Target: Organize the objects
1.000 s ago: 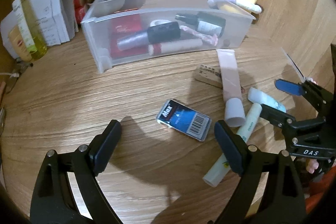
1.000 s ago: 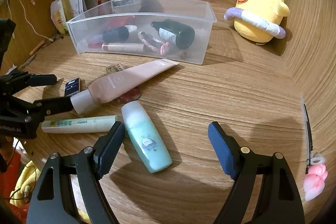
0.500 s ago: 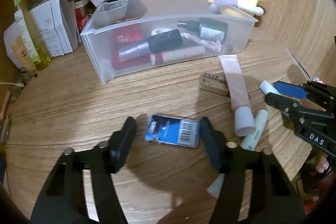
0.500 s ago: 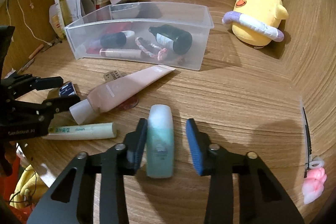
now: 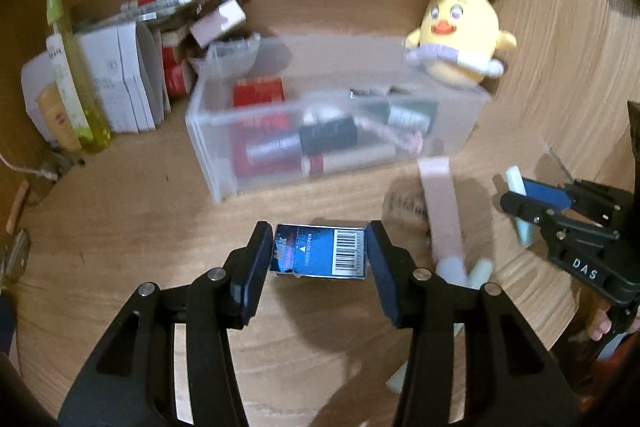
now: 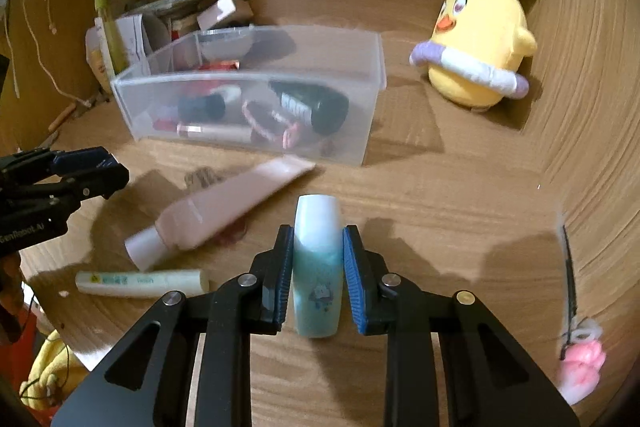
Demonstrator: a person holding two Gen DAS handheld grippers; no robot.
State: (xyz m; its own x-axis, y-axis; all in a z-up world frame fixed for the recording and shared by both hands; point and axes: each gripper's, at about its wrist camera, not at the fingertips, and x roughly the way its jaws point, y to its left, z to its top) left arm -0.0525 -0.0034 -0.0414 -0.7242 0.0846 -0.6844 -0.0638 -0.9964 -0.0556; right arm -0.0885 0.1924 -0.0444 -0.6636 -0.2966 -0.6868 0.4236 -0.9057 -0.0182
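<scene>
My left gripper (image 5: 319, 257) is shut on a small blue box with a barcode (image 5: 320, 251) and holds it above the wooden desk. My right gripper (image 6: 317, 269) is shut on a teal bottle with a white cap (image 6: 317, 267), also lifted. A clear plastic bin (image 5: 332, 131) (image 6: 256, 95) behind them holds several cosmetics. A pink tube (image 6: 224, 211) (image 5: 440, 211) and a pale green tube (image 6: 140, 283) lie on the desk in front of the bin. The right gripper shows at the right of the left wrist view (image 5: 516, 201).
A yellow chick plush (image 6: 480, 55) (image 5: 460, 43) sits at the back right. Boxes, papers and a yellow-green bottle (image 5: 76, 83) crowd the back left. A pink hair clip (image 6: 576, 367) lies at the right. A small brown label (image 5: 404, 207) lies beside the pink tube.
Both grippers closed: the left on the blue box, the right on the teal bottle. Both have lifted their objects off the desk and the views tilted upward.
</scene>
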